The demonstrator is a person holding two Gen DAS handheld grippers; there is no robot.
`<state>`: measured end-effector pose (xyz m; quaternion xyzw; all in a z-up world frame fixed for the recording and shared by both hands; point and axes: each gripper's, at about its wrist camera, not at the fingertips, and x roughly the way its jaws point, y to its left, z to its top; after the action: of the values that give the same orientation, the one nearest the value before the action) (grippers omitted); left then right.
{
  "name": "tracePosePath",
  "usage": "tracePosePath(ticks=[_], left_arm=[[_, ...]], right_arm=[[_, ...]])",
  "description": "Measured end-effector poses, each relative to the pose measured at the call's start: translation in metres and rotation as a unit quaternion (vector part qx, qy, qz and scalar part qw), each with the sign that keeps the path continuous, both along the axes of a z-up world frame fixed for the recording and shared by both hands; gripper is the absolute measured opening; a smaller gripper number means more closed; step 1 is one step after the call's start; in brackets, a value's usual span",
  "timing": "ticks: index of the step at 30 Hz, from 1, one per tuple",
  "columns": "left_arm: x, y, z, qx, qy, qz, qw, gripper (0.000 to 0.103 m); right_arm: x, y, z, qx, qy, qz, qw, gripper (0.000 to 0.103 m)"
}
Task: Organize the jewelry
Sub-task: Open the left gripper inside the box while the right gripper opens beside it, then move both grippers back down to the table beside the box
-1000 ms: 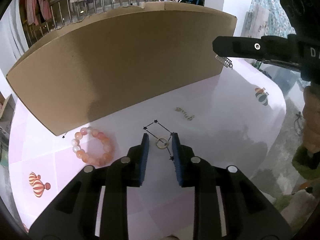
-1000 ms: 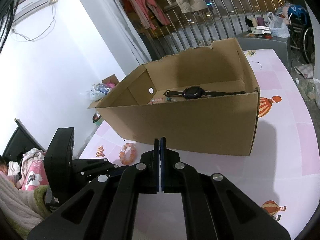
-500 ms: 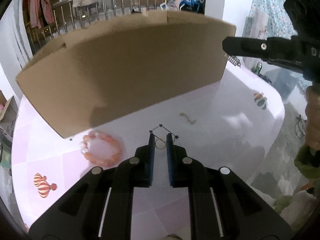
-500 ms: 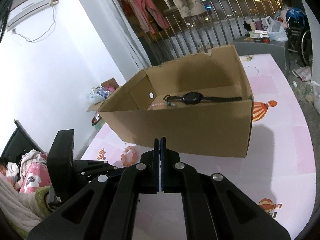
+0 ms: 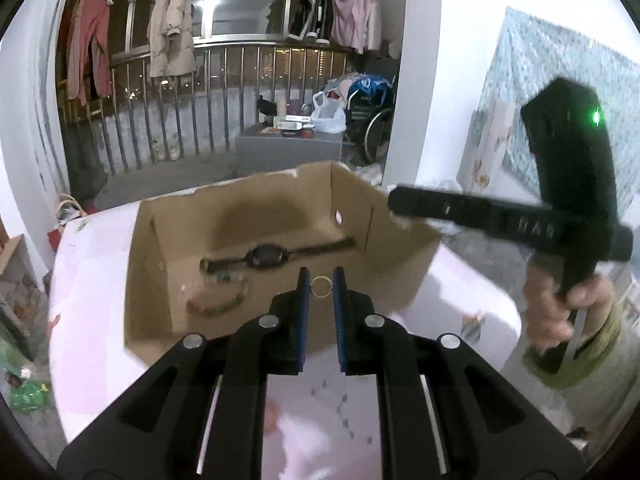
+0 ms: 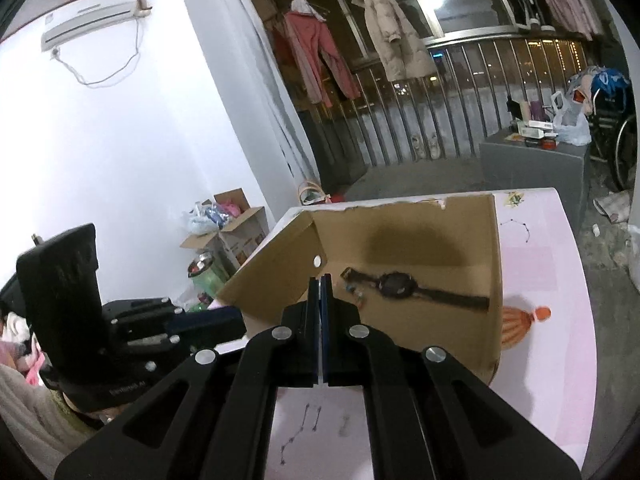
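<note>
My left gripper (image 5: 321, 285) is shut on a small gold ring (image 5: 321, 286), pinched between its blue pads and held over the near wall of the open cardboard box (image 5: 240, 192). In the box lie a black watch (image 5: 266, 256) and a bead bracelet (image 5: 218, 304). My right gripper (image 6: 319, 280) is shut with nothing visible between its pads. It hangs over the box's corner (image 6: 400, 232), above the watch (image 6: 394, 284). In the left wrist view it (image 5: 394, 200) reaches in from the right. A thin star chain (image 5: 340, 412) lies on the pink table (image 5: 92, 280).
A person's hand (image 5: 560, 312) grips the right gripper's handle at the right. The left gripper (image 6: 236, 320) shows beside the box in the right wrist view. Behind the table are a balcony railing with hung clothes, a grey cabinet (image 6: 532, 160), and a floor box (image 6: 240, 232).
The left gripper closed on the gold ring and lifted it off the table to above the box's near wall, so the box's inside now shows. The right gripper rose too, still shut.
</note>
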<state>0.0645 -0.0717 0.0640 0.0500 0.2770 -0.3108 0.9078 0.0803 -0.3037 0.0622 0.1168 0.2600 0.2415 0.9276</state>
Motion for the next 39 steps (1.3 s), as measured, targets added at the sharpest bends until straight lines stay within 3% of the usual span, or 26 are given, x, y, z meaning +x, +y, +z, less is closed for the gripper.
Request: tracePosePath(ticks=[5,12,17,26,32,39], left_arm=[[0.055,-0.014,-0.015,-0.015,0.052,-0.012,0.9985,0.01],[0.102,-0.038,-0.043,0.001,0.096,-0.018,0.9953,0.011],[0.107,-0.037,-0.046,-0.008,0.095,-0.01,0.9954,0.024],[0.075,0.0,-0.021,-0.041,0.052,0.006,0.9978,0.024],[0.031,0.041,-0.014,-0.042,0.024,0.02,0.9986,0.036],[-0.014,0.079,-0.031,-0.024,0.031,0.031,0.9988,0.048]], right_arm=[[0.037,-0.003,-0.014,-0.023,0.042,-0.022,0.999,0.001],[0.071,-0.011,-0.032,-0.045,0.079,-0.042,0.995,0.004],[0.07,-0.02,-0.028,-0.037,0.067,-0.053,0.996,0.016],[0.036,-0.034,-0.013,-0.017,0.033,-0.06,0.998,0.017],[-0.006,-0.045,-0.01,0.001,0.01,-0.043,0.999,0.024],[-0.049,-0.033,-0.032,-0.012,0.03,-0.007,0.999,0.028]])
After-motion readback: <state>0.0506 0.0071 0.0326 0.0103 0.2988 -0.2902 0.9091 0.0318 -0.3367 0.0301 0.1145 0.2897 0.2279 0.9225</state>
